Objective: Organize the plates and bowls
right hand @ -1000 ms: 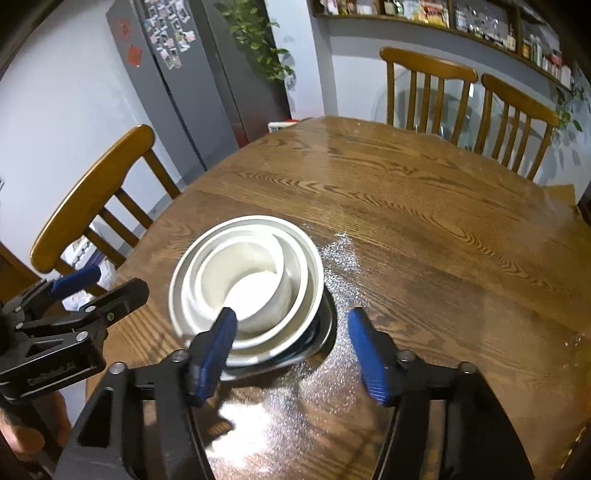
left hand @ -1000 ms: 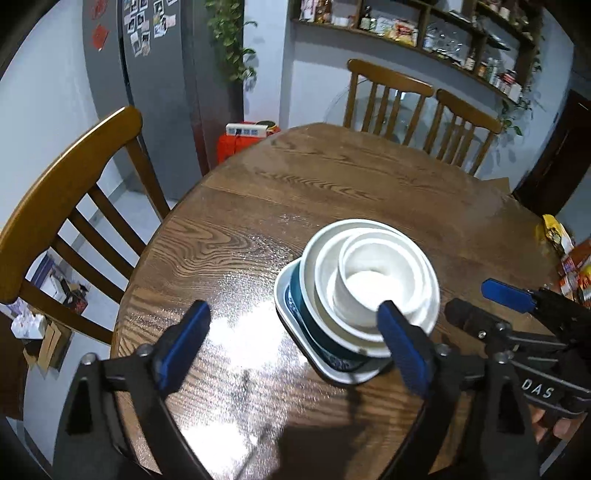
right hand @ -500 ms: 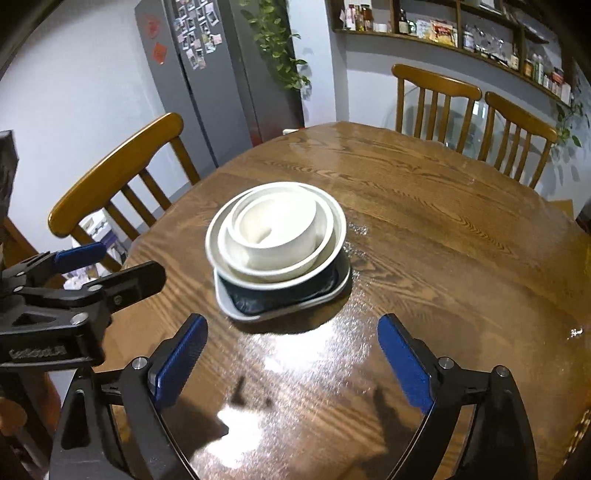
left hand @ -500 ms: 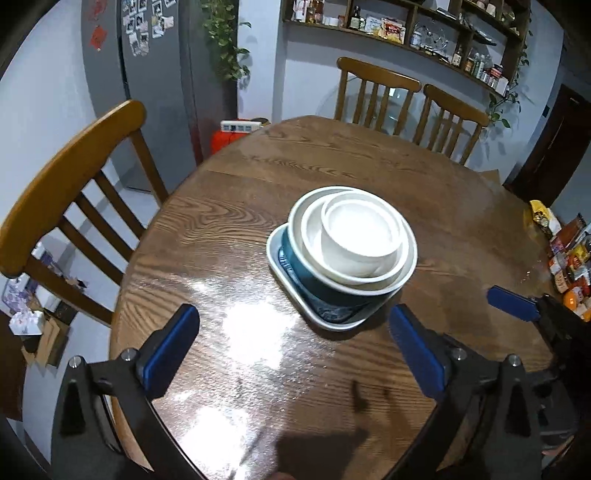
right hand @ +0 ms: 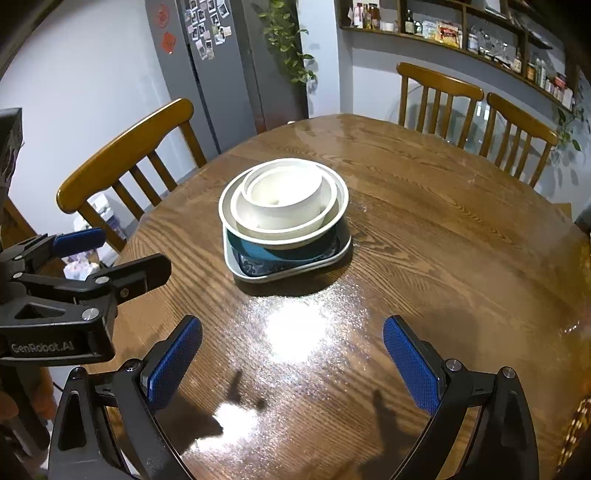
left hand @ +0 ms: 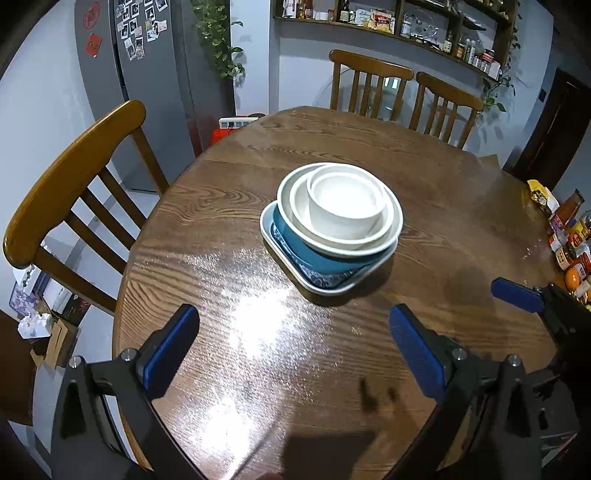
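Observation:
A stack of dishes stands on the round wooden table (left hand: 229, 258): a small white bowl (left hand: 345, 203) inside a wider white bowl (left hand: 373, 236), inside a blue bowl (left hand: 314, 254), on a rounded square plate (left hand: 325, 286) with a blue pattern. The stack also shows in the right wrist view (right hand: 284, 206). My left gripper (left hand: 293, 350) is open and empty, well back from the stack. My right gripper (right hand: 291, 362) is open and empty, also back from the stack. The right gripper shows at the right edge of the left wrist view (left hand: 524, 295), and the left gripper shows at the left of the right wrist view (right hand: 92, 273).
Wooden chairs stand at the table's left (left hand: 74, 177) and far side (left hand: 369, 85). Packets and jars (left hand: 569, 240) lie at the table's right edge. A grey fridge (left hand: 140, 74) and wall shelves (left hand: 406, 26) are behind.
Both grippers have pulled back and up from the stack, which now sits farther away. Both stay open. The stack has not moved.

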